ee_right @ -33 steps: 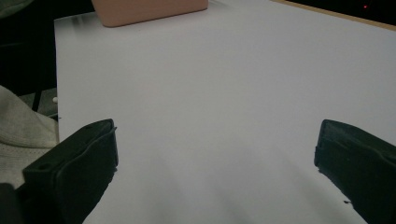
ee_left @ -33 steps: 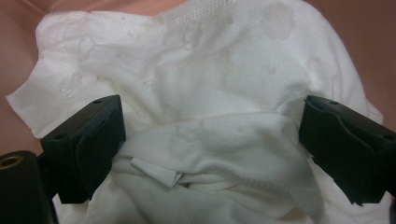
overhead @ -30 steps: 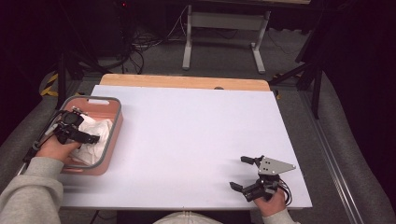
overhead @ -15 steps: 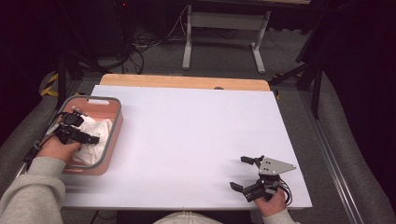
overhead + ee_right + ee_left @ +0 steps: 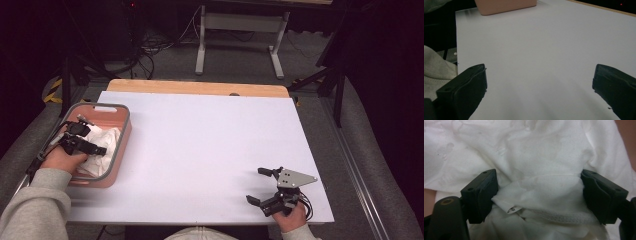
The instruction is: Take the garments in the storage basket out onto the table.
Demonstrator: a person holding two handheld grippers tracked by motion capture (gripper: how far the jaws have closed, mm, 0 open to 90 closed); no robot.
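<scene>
A crumpled white cloth (image 5: pixel 106 139) lies in a pink basket with a grey rim (image 5: pixel 123 131) at the table's left edge. My left gripper (image 5: pixel 92 136) reaches down into the basket. In the left gripper view its jaws have just been closing, and a bunched fold of the cloth (image 5: pixel 541 187) with a small tag lies between them and brushes both pads. The left gripper (image 5: pixel 539 192) still stands fairly wide. My right gripper (image 5: pixel 255 185) rests near the table's front right, wide open (image 5: pixel 539 82) over bare white tabletop with nothing between its jaws.
The white tabletop (image 5: pixel 210 135) spreads between the basket and the right hand, with a wooden strip (image 5: pixel 200 87) along its far edge. The pink basket's wall (image 5: pixel 506 6) shows far off in the right gripper view. A metal stand and cables stand on the floor beyond.
The left gripper's jaws have drawn closer together over the cloth in the basket, with the hand shifting only slightly. The right gripper has stayed where it was.
</scene>
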